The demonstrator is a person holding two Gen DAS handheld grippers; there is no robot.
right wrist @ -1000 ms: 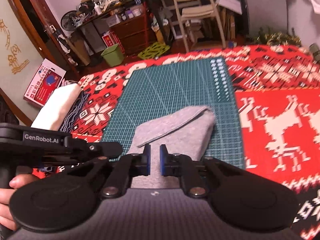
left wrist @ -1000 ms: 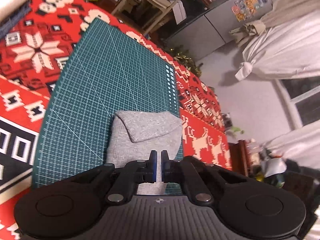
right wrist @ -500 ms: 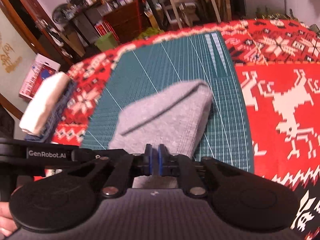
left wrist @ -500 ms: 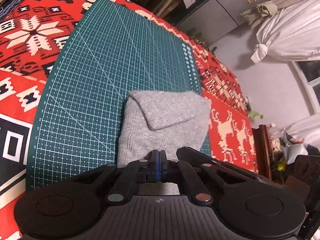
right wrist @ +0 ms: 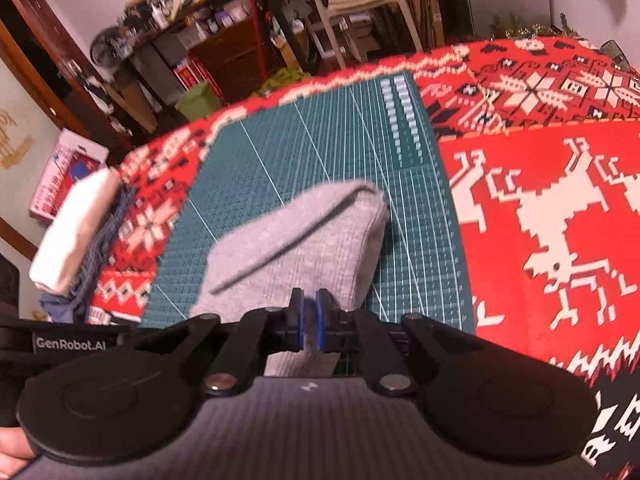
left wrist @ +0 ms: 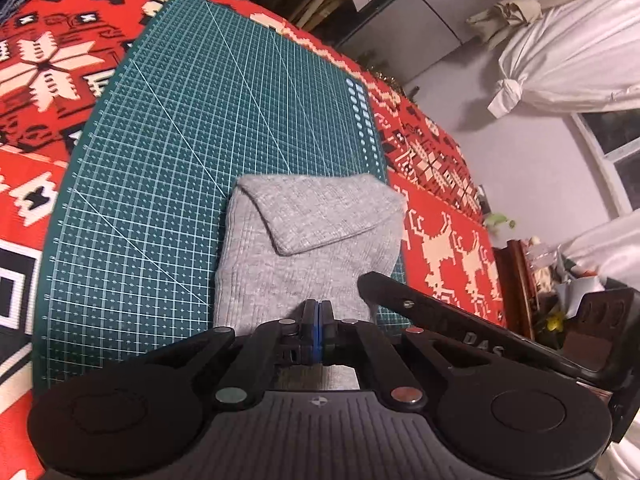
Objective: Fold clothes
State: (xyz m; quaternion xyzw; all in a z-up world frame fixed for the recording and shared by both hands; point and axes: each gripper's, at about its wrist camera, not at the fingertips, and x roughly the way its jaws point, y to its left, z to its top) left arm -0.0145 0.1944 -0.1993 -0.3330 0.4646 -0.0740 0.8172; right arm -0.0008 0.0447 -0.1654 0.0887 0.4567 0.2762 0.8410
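We now have both claws pinched on the near edge of the grey knit garment [left wrist: 304,248], where a second ago each stood narrowly parted just short of it. In the left wrist view our left claw [left wrist: 317,320] shows its blue pads pressed together with the grey cloth's near hem running under the tips at 6 o'clock. In the right wrist view our right claw [right wrist: 308,320] is a sliver apart with grey fabric filling the gap, so we judge it is gripping cloth.

The garment lies on the green cutting mat [left wrist: 168,168], toward the mat's near right part, already a compact bundle with a flap [left wrist: 320,212] folded back over its far end at 12 o'clock. The mat sits on the red patterned blanket [left wrist: 44,76] that covers the table. In the right wrist view the bundle's far end looks raised and blurred, which it was not a second ago, so we judge the near edge is being lifted.

For the task, this means the bundle is in hand at two points along one hem. That fits either another fold of the near edge toward 12 o'clock, or a finished bundle being carried off toward the folded white and blue stack [right wrist: 76,236] at 9 o'clock. We cannot tell which.
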